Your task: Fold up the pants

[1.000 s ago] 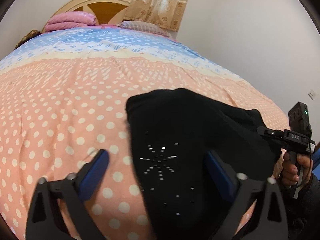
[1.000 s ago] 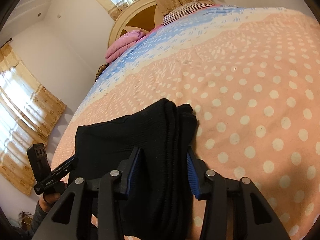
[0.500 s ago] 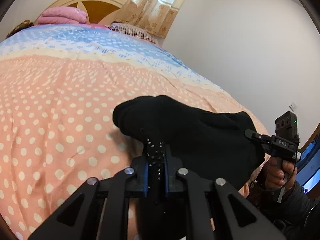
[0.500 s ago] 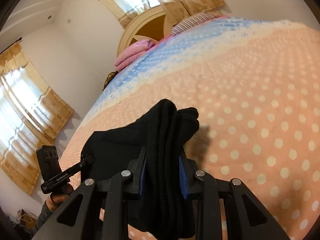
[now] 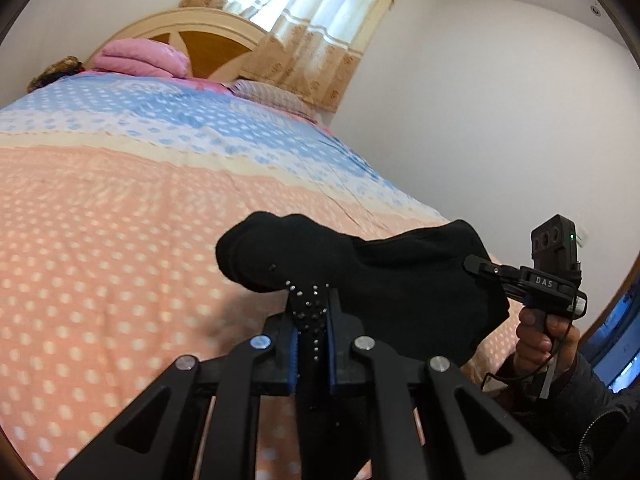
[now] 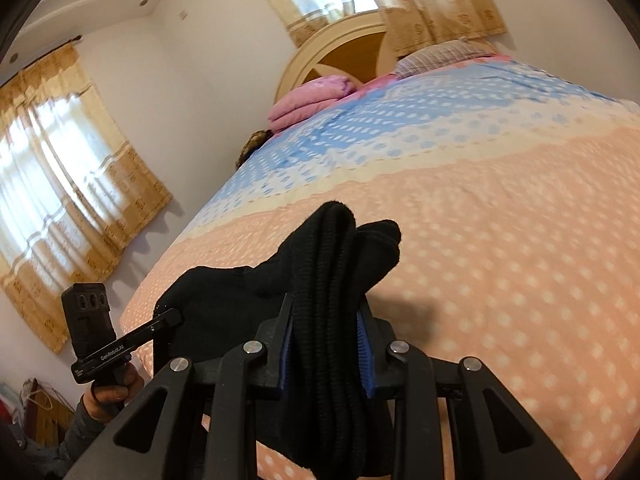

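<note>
The black pants point(image 5: 400, 280) with small studs hang bunched between both grippers, lifted above the near end of the bed. My left gripper point(image 5: 311, 308) is shut on a studded fold of the pants. My right gripper point(image 6: 326, 316) is shut on a thick ribbed bundle of the pants point(image 6: 332, 264). In the left wrist view the right gripper point(image 5: 480, 266) shows at the far end of the cloth. In the right wrist view the left gripper point(image 6: 172, 316) shows at the left end of the cloth.
The bed point(image 5: 100, 220) has a peach and blue dotted cover. A folded pink blanket point(image 5: 140, 58) and a pillow point(image 5: 272, 96) lie by the headboard point(image 5: 192, 28). A white wall point(image 5: 480, 120) runs along the bed's right side. Curtained windows point(image 6: 60, 168) stand on the left.
Both grippers went from open around the pants to shut on them, then lifted the cloth off the bed. The views tilted upward toward the headboard.
</note>
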Motion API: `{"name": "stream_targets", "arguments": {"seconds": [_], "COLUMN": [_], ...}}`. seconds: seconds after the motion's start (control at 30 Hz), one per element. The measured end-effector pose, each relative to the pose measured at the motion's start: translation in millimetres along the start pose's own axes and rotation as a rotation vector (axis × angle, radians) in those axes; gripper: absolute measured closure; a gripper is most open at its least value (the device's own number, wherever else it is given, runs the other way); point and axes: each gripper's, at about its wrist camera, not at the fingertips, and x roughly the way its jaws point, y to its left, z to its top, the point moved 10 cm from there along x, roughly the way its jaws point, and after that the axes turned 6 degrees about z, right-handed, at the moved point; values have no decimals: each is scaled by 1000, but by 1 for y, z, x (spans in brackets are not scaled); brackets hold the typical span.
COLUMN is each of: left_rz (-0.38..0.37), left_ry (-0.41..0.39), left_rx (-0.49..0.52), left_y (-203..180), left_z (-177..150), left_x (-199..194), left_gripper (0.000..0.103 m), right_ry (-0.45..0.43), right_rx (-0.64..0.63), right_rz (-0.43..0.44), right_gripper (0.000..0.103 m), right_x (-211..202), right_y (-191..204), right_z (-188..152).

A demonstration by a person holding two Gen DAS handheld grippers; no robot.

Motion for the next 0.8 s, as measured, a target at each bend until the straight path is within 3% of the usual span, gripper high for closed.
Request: {"name": "stream_targets", "arguments": {"seconds": [0.2,0.57,0.63,0.8], "left_rz": [67,319,400,472], "left_ry": [-55,-146,-132,-27], "left_rx": [-36,-69,-50,-83], "left_y": [38,139,159,196], "left_z": [18,30,22,-12], "left_x": [-30,-91,-88,-55], "left_gripper": [92,92,92,89], "right_ry": [38,98,127,215], "right_rx": [-61,-139,-149,-101], "right_rz": [68,190,173,108], "right_gripper": [75,75,75,75], "right_x": [48,169,193,232], "right_y": [43,129,136,113], "right_z": [16,25,16,-9]}}
